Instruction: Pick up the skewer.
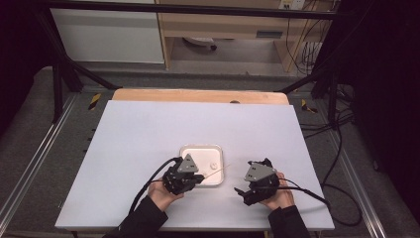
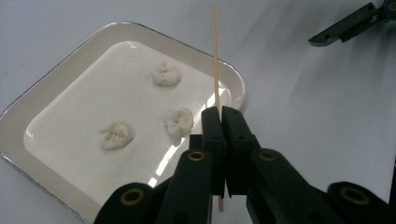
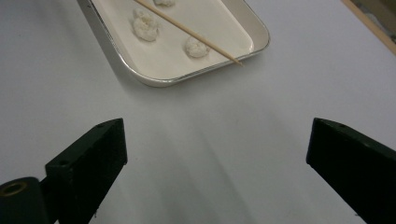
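A white square tray point(image 1: 200, 146) sits near the front of the table and holds three small white lumps point(image 2: 166, 74). My left gripper point(image 1: 200, 177) is over the tray's front right corner, shut on a thin wooden skewer point(image 2: 215, 56). The stick points out past the tray's rim point(image 2: 56, 60) toward the right. My right gripper point(image 1: 242, 177) hovers just right of the tray, open with nothing between its fingers. In the right gripper view the skewer point(image 3: 187, 30) crosses the tray point(image 3: 154, 79) above one lump point(image 3: 195, 46), ahead of the gripper point(image 3: 218, 135).
The tray rests on a white tabletop point(image 1: 148, 129) with a wooden strip point(image 1: 198, 95) along its far edge. Black frame bars and cables stand beyond the table on both sides.
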Tool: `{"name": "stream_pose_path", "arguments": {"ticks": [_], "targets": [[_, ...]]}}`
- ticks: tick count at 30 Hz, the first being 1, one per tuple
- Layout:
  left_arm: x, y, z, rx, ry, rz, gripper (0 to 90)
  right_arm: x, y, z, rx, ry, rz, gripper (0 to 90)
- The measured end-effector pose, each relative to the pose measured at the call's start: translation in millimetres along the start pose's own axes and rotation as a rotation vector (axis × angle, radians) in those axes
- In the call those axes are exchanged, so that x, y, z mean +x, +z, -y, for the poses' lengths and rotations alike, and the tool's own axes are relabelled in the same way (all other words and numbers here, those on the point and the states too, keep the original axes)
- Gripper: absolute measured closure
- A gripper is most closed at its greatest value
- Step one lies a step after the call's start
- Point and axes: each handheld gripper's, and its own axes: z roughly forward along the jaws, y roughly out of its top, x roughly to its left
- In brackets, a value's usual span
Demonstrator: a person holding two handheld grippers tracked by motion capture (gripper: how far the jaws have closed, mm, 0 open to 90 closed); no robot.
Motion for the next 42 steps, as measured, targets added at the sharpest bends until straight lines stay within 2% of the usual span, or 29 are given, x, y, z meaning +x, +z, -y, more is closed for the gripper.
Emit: {"name": "stream_pose_path", "arguments": {"ticks": [1, 11, 13, 15, 20, 22, 26, 27, 30, 33, 34, 36, 38, 39, 42], "targets": [[-1.0, 0.6, -1.3, 0.004, 0.006, 0.003, 88.7, 1.5, -0.6, -1.7, 0.003, -0.022, 0.009, 7.2], [-12.4, 10.5, -18.3, 0.032, 0.066, 0.021, 88.7, 7.4, 0.3, -7.7, 0.014, -0.124, 0.016, 15.0], [-13.2, 11.5, -19.4, 0.036, 0.07, 0.024, 88.7, 8.1, 0.6, -8.1, 0.017, -0.129, 0.016, 15.4], [-14.7, 13.9, -21.3, 0.043, 0.073, 0.028, 88.7, 9.5, 1.3, -8.5, 0.024, -0.159, 0.017, 18.5], [-18.4, 19.2, -26.6, 0.058, 0.097, 0.036, 88.7, 11.3, 2.2, -8.6, 0.026, -0.195, 0.012, 23.6], [-19.2, 20.8, -29.0, 0.063, 0.102, 0.04, 88.6, 12.8, 3.0, -8.4, 0.031, -0.232, 0.008, 27.7], [-22.1, 23.4, -33.6, 0.079, 0.126, 0.046, 88.6, 14.7, 3.3, -8.6, 0.036, -0.265, 0.004, 31.5], [-22.8, 23.9, -34.5, 0.082, 0.133, 0.048, 88.6, 15.4, 3.1, -8.7, 0.034, -0.289, 0.0, 34.4], [-24.7, 25.1, -36.7, 0.084, 0.145, 0.058, 88.7, 16.0, 3.2, -8.5, 0.034, -0.309, -0.004, 37.9], [-26.4, 25.5, -38.8, 0.092, 0.157, 0.068, 88.7, 16.3, 3.2, -7.5, 0.038, -0.364, -0.002, 45.2], [-26.4, 25.5, -38.8, 0.092, 0.157, 0.068, 88.7, 16.3, 3.2, -7.5, 0.038, -0.364, -0.002, 45.2], [-27.1, 26.1, -39.3, 0.098, 0.163, 0.072, 88.7, 16.5, 3.1, -6.8, 0.041, -0.405, -0.001, 51.0], [-27.6, 26.3, -39.7, 0.104, 0.174, 0.074, 88.7, 16.8, 3.1, -6.5, 0.041, -0.412, -0.003, 52.5], [-28.1, 26.5, -39.8, 0.105, 0.176, 0.077, 88.7, 16.0, 3.3, -6.1, 0.045, -0.439, -0.005, 55.4], [-28.5, 26.9, -39.7, 0.107, 0.18, 0.084, 88.6, 15.0, 3.9, -5.7, 0.057, -0.467, -0.004, 58.5]]}}
